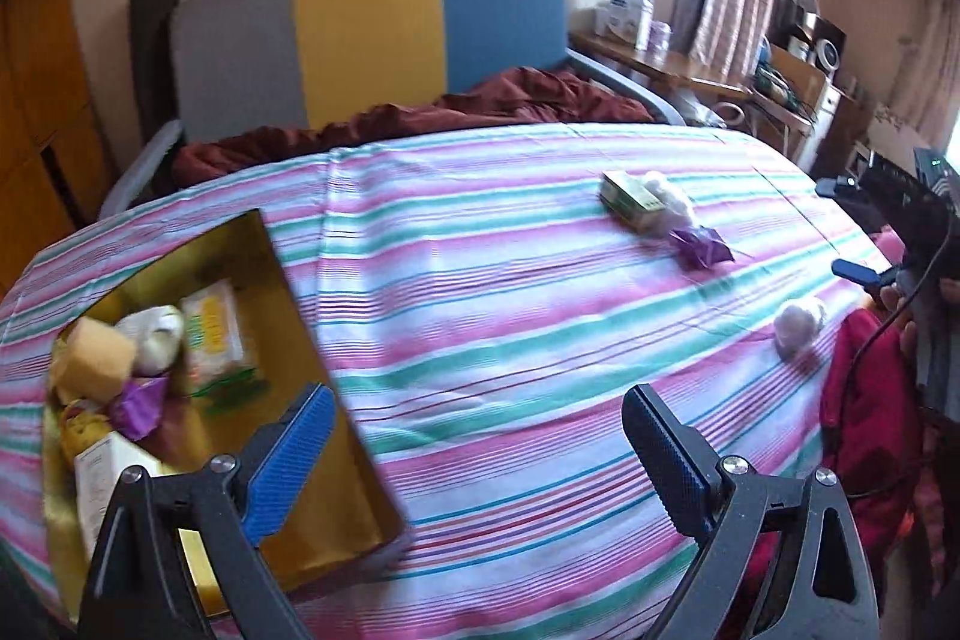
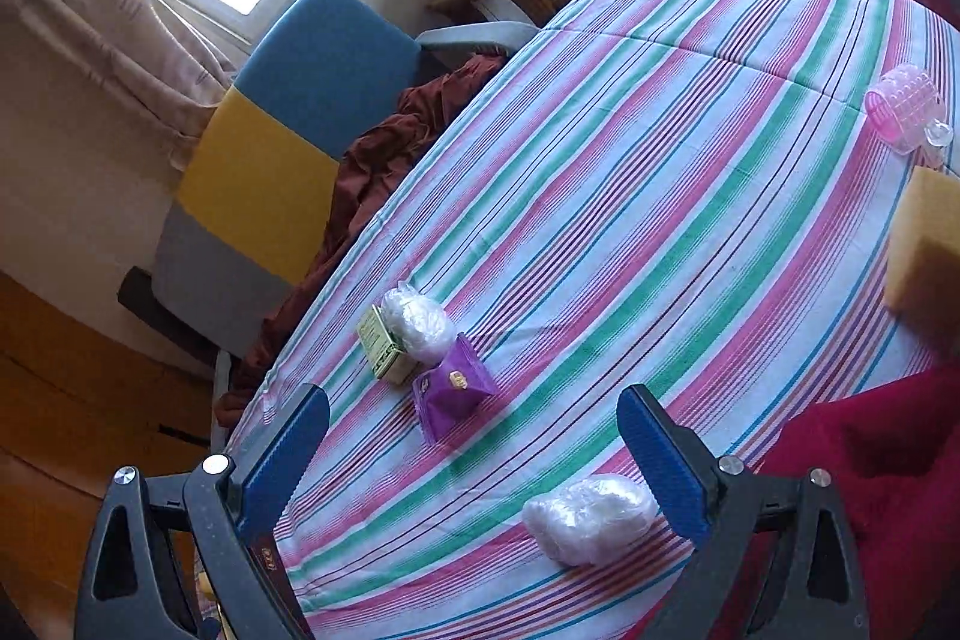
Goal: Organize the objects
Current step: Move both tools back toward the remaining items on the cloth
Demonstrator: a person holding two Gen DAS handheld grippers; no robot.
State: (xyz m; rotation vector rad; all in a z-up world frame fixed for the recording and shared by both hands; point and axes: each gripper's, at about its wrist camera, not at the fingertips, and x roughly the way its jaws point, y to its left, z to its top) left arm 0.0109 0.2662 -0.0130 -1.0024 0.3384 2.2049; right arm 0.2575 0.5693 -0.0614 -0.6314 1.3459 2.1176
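My left gripper (image 1: 479, 400) is open and holds nothing; its left finger hangs over the near wall of a gold box (image 1: 336, 436). Inside the box lie a yellow sponge (image 1: 99, 355), a white bundle (image 1: 157, 340), a purple packet (image 1: 141, 400) and other packs. My right gripper (image 2: 474, 400) is wide open above the striped table (image 2: 660, 172). Beyond its fingers lie a purple packet (image 2: 453, 391), a small green box (image 2: 384, 346) and a white plastic bundle (image 2: 420, 322). Another white bundle (image 2: 591, 517) rests close to the right finger. Nothing is gripped.
A pink plastic piece (image 2: 903, 115) and a yellow sponge (image 2: 924, 250) sit at the table's right edge. Red cloth (image 2: 870, 460) drapes the near right side. A grey, yellow and blue chair (image 1: 372, 34) with a maroon cloth stands behind the table.
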